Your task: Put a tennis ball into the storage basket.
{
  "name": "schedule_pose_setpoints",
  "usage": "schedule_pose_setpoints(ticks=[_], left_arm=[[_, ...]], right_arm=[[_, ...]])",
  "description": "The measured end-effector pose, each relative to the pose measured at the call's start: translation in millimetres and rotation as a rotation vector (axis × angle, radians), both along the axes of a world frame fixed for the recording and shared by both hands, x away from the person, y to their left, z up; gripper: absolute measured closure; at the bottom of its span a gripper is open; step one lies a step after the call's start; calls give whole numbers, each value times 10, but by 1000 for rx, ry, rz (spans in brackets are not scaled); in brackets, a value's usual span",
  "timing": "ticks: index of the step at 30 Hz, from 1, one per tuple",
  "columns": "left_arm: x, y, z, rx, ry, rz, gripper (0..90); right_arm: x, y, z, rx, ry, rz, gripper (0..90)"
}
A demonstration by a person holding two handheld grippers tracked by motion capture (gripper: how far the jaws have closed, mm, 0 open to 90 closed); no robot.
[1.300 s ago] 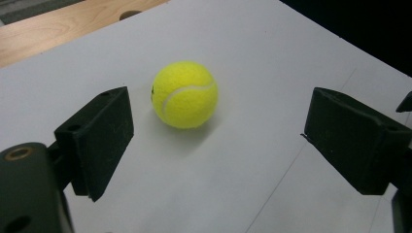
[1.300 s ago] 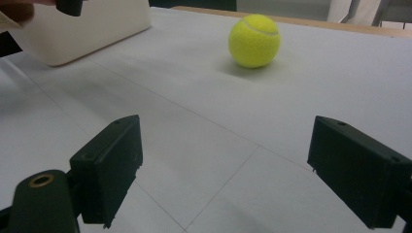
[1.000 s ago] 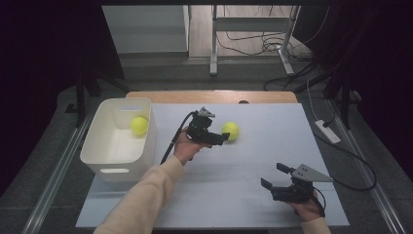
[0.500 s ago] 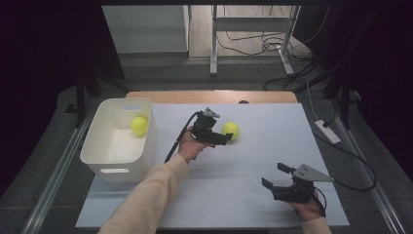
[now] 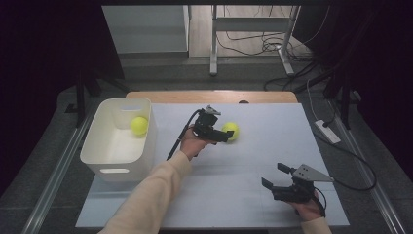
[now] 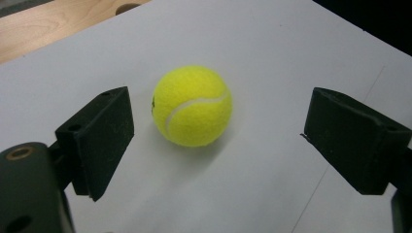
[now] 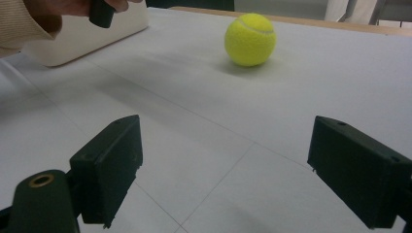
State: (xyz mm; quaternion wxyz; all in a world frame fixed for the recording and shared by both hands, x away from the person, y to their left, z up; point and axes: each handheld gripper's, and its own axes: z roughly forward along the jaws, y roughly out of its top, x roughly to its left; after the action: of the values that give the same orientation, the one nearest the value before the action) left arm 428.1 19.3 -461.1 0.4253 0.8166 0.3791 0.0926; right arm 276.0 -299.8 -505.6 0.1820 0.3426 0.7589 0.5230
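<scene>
There, left hand-held gripper (image 5: 228, 137) gaped apart around a tennis ball (image 6: 192, 106) without touching it, right hand-held gripper (image 5: 273, 176) gaped apart over the bare table (image 5: 253, 161).

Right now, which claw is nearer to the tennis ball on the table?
Left. The left claw is right at the tennis ball, jaws open on either side of it without touching. The right claw rests far off, near the table's front edge.

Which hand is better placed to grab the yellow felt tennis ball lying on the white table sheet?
Left. The left gripper already has its open fingers around the yellow felt tennis ball; the right gripper sits far off.
</scene>
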Motion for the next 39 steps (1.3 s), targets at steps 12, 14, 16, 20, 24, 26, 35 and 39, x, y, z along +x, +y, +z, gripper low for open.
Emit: schedule_pose_setpoints(ticks=[12, 14, 16, 20, 24, 26, 35, 39], left_arm=[[93, -82, -88, -7, 21, -7, 119], [102, -101, -107, -7, 24, -6, 119], [114, -116, -124, 3, 27, -10, 119], [147, -128, -147, 1, 49, -6, 118], [181, -135, -173, 7, 59, -2, 117], [192, -146, -197, 17, 59, 2, 114], [240, -197, -258, 46, 55, -3, 102], [262, -231, -270, 53, 49, -12, 96]], right_arm=[[3, -10, 0, 0, 3, -2, 125], [1, -11, 1, 0, 3, -2, 125], [2, -12, 1, 0, 3, -2, 125], [3, -12, -1, 1, 4, 0, 125], [6, -15, -3, 0, 3, -1, 125], [5, -15, -3, 0, 3, -1, 125], [7, -15, -6, -4, 3, 1, 125], [7, -15, -8, -6, 2, 2, 125]])
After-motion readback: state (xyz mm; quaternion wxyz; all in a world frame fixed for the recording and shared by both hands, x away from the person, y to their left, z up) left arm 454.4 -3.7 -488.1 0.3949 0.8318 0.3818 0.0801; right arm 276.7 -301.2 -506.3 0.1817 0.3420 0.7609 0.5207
